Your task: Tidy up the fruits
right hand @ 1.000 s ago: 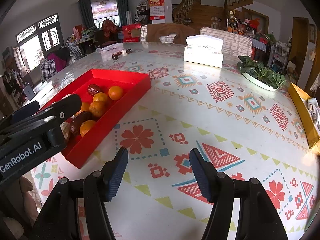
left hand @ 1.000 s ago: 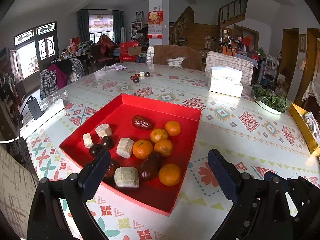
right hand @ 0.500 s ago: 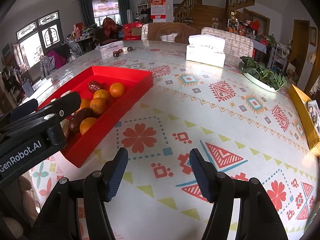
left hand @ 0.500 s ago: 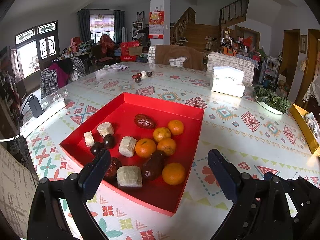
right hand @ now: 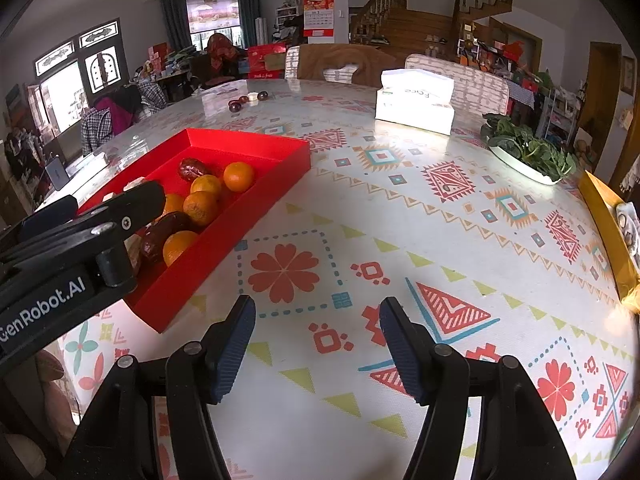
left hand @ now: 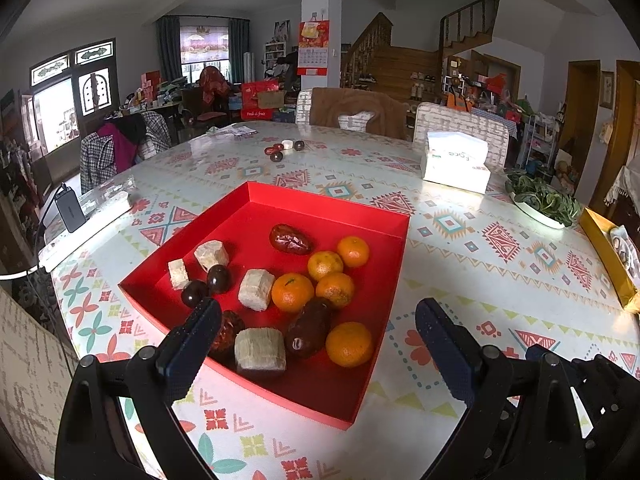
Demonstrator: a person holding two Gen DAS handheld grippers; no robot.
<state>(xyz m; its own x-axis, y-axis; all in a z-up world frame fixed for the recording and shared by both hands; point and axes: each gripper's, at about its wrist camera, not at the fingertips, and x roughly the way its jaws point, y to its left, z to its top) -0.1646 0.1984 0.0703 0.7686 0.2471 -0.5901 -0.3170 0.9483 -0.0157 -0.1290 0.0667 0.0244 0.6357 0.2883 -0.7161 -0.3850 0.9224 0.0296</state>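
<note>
A red tray (left hand: 328,204) on the patterned table holds several oranges (left hand: 349,343), red dates (left hand: 291,239), dark round fruits (left hand: 218,278) and pale sugarcane chunks (left hand: 260,349). My left gripper (left hand: 318,322) is open and empty, hovering over the tray's near end. My right gripper (right hand: 318,326) is open and empty above bare tablecloth, right of the tray (right hand: 256,196). The left gripper's body hides part of the tray in the right wrist view. A few more dark fruits (left hand: 277,155) lie at the table's far side.
A white tissue box (left hand: 456,162) stands at the far right. A white dish of leafy greens (left hand: 540,202) and a yellow box (left hand: 604,252) lie along the right edge. A phone and power strip (left hand: 70,212) sit at the left edge. Chairs ring the far side.
Both grippers have drawn back slightly toward me and risen a little; the tray sits a bit farther in view. Both stay open and empty.
</note>
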